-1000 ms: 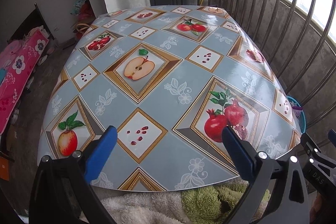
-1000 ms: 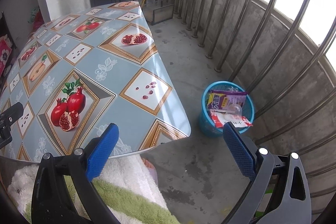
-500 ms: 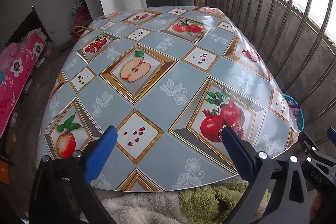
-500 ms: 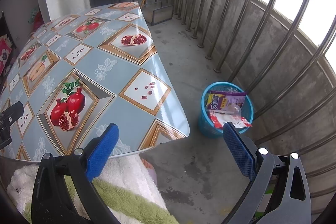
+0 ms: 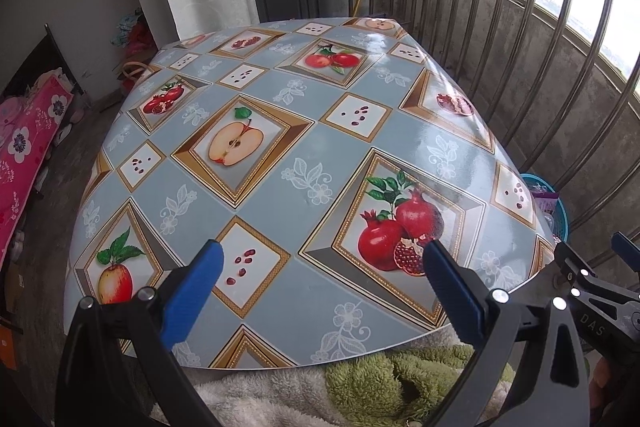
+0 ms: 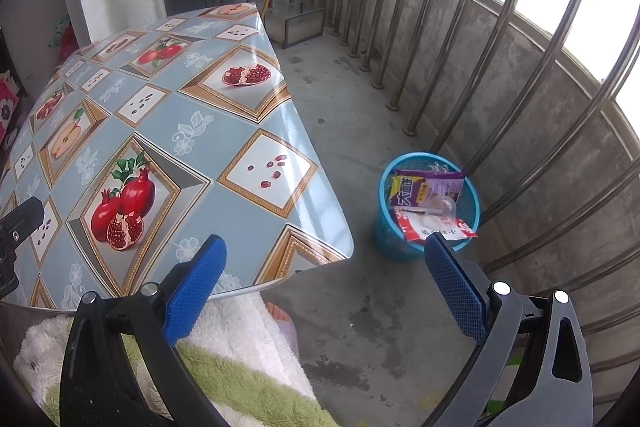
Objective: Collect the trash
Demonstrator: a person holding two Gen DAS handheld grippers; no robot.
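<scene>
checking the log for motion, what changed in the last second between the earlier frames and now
Almost nothing. The left gripper drew back and tilted slightly, so the table sits lower in its view. Both grippers stay open and empty; the right gripper and the blue bin with its wrappers are unchanged.

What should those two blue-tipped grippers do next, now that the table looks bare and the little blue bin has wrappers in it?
Probably nothing more than draw both back and rest. The left gripper and right gripper both stand open and hold nothing, the table shows only its printed fruit cloth, and the wrappers already sit inside the blue basket on the floor. No loose trash shows in either view.
</scene>
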